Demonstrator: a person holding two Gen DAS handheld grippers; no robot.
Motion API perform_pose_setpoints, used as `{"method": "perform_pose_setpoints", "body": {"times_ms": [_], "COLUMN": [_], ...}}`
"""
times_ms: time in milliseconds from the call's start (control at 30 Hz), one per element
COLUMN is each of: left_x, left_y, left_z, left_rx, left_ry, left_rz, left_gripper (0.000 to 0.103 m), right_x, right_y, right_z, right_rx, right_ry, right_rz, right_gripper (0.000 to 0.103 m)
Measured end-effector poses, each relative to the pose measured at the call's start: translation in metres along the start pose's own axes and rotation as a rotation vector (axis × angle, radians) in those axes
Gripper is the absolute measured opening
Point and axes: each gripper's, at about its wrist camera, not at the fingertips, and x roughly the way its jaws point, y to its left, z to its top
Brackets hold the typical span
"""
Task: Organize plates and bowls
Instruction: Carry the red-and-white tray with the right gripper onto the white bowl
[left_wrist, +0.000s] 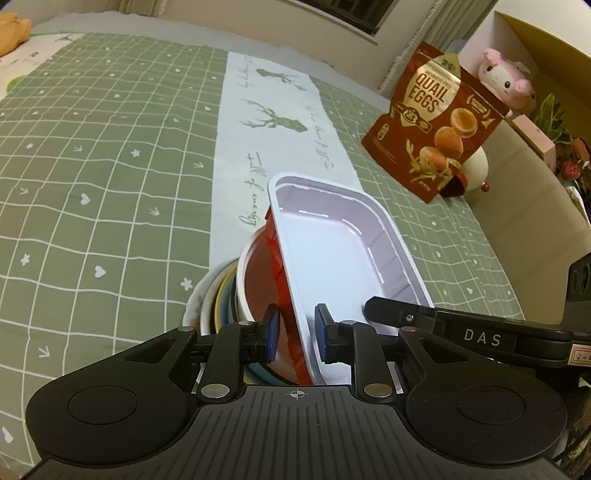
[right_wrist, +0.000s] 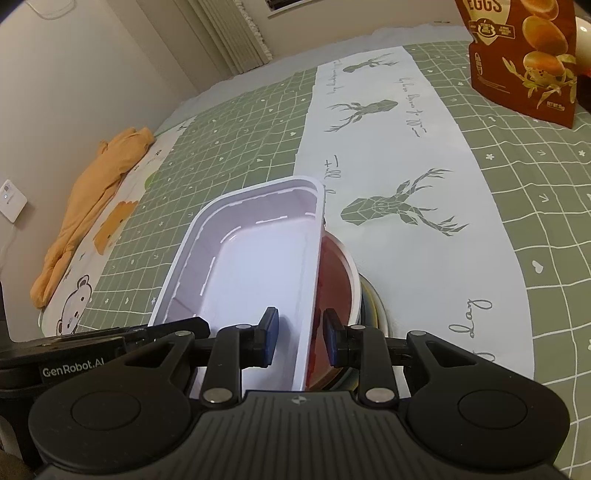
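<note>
Rectangular tray being held tilted by both tongs: left tongs and right tongs each nipped narrowly on opposite walls, above red bowl topping bowl stack on worktop. Slip being risked by thin-wall grip; stack being toppled if tray dropped askew.

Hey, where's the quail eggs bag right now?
The quail eggs bag stands upright at the far right of the green checked tablecloth, past the white tray, in front of a pink plush toy.
</note>
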Motion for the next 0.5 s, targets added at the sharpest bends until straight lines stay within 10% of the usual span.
{"method": "perform_pose_setpoints", "body": {"times_ms": [500], "left_x": [-0.035], "left_y": [0.006], "left_z": [-0.004], "left_rx": [-0.043], "left_ry": [-0.082], "left_rz": [0.006], "left_gripper": [0.022], "right_x": [-0.026], "right_y": [0.005], "right_z": [-0.007], "right_rx": [-0.014], "right_ry": [-0.094], "right_rz": [-0.014], "right_gripper": [0.026]}}
